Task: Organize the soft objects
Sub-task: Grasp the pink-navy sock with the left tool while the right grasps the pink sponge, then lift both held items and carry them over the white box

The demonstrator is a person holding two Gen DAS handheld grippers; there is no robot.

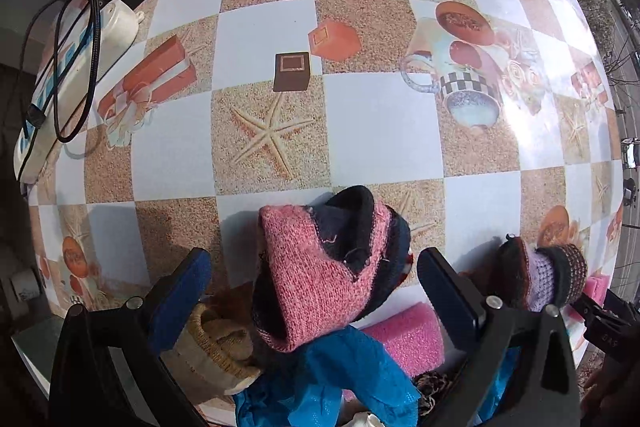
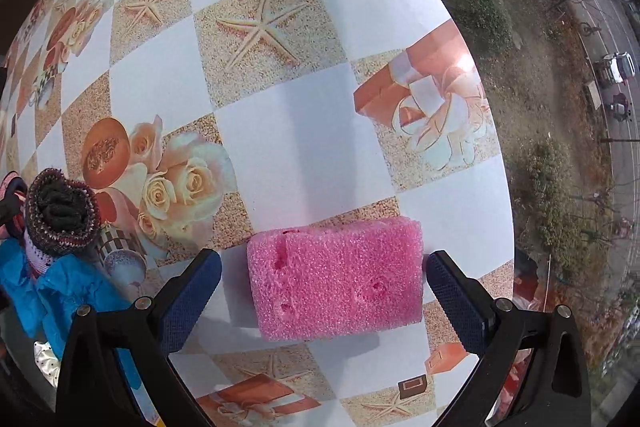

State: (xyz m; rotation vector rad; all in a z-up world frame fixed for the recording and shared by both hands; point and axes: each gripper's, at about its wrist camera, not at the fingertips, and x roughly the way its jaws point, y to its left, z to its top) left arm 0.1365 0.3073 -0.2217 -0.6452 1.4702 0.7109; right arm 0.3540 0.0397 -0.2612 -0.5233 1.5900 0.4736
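We're over the table (image 1: 360, 131), checkered starfish print cloth, window edge on our right side; soft stuff is heaped at the near edge. Biggest item in the left wrist view is the pink-and-navy knit hat (image 1: 320, 267), sitting on top of the heap, directly between and just ahead of the left gripper (image 1: 312, 287), long axis running roughly away from us, tilted. Under it: blue cloth (image 1: 324, 375), a beige knit piece (image 1: 216, 339) to the left, a pink foam roll (image 1: 408, 339) to the right. Left jaws are wide apart, nothing held, hat sits inside the gap but we can't tell if either pad touches it. Right gripper (image 2: 324, 287) is also spread wide, empty, with the pink foam block (image 2: 336, 275) lying flat on the table squarely between its fingers; block's long axis runs across the gap, finger to finger, clearance on the left side, right end just beside the right pad. Right hand is clearly the nearer one for the block, pose is low and level, aimed forward along the tabletop. Our read: closing straight in should catch it across its length. Small rolled striped knit piece (image 2: 60, 215) sits off to the left, apart from the block, by the blue cloth
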